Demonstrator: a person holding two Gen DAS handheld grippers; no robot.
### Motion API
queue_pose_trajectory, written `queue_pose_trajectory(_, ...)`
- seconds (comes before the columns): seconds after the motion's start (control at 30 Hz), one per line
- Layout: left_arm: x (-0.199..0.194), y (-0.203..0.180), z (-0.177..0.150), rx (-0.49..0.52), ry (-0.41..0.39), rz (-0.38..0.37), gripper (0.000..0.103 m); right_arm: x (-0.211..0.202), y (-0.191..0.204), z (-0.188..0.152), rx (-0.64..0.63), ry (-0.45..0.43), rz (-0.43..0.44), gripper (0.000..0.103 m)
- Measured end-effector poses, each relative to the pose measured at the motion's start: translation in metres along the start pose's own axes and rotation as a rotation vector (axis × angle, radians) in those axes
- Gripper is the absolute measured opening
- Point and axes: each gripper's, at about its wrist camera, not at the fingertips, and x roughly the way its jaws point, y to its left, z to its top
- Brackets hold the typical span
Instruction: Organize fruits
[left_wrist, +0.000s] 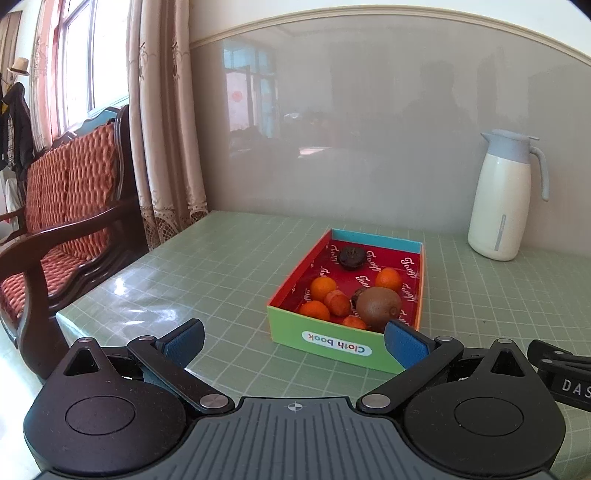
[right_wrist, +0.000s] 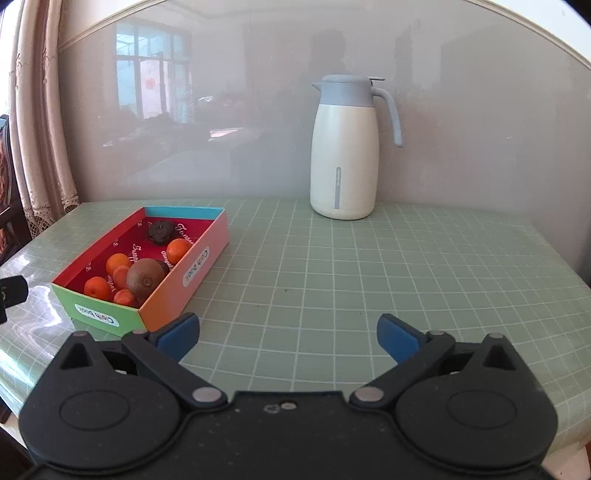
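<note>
A colourful box (right_wrist: 177, 295) on the green gridded surface (right_wrist: 369, 295) holds the fruits together: small oranges (left_wrist: 323, 288), a kiwi (left_wrist: 378, 306) and a dark fruit (left_wrist: 352, 257). Both the left gripper (left_wrist: 293, 341) and the right gripper (right_wrist: 288, 332) have their fingers released, holding nothing. A white jug (right_wrist: 345, 155) stands well apart; nothing blocks the box.

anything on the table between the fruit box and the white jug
No, that stretch is bare: only green grid table cover lies between the box and the jug, clearest in the right wrist view.
</note>
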Motion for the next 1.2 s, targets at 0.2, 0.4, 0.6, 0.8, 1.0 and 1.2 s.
queue_pose_trajectory(0.2,-0.024,0.001,-0.005,-0.002,-0.004,-0.024,0.103,-0.026,0.012,0.001,-0.054,-0.048,-0.029,0.103)
queue_pose_trajectory(0.4,-0.035,-0.002,-0.007,0.008,-0.009,-0.041,0.103,-0.037,0.014,0.001,-0.062,-0.070,-0.049,0.103)
queue_pose_trajectory(0.6,-0.034,-0.005,-0.006,0.008,-0.007,-0.047,0.103,-0.032,0.013,0.002,-0.052,-0.064,-0.047,0.103)
queue_pose_trajectory(0.8,-0.032,-0.002,-0.006,-0.008,-0.002,-0.047,0.103,-0.031,0.017,-0.001,-0.058,-0.053,-0.038,0.103)
queue_pose_trajectory(1.0,-0.031,0.001,-0.005,-0.015,-0.004,-0.045,0.103,-0.031,0.022,0.000,-0.076,-0.058,-0.034,0.103)
queue_pose_trajectory(1.2,-0.030,0.002,-0.003,-0.017,-0.005,-0.047,0.103,-0.030,0.020,-0.001,-0.066,-0.048,-0.026,0.103)
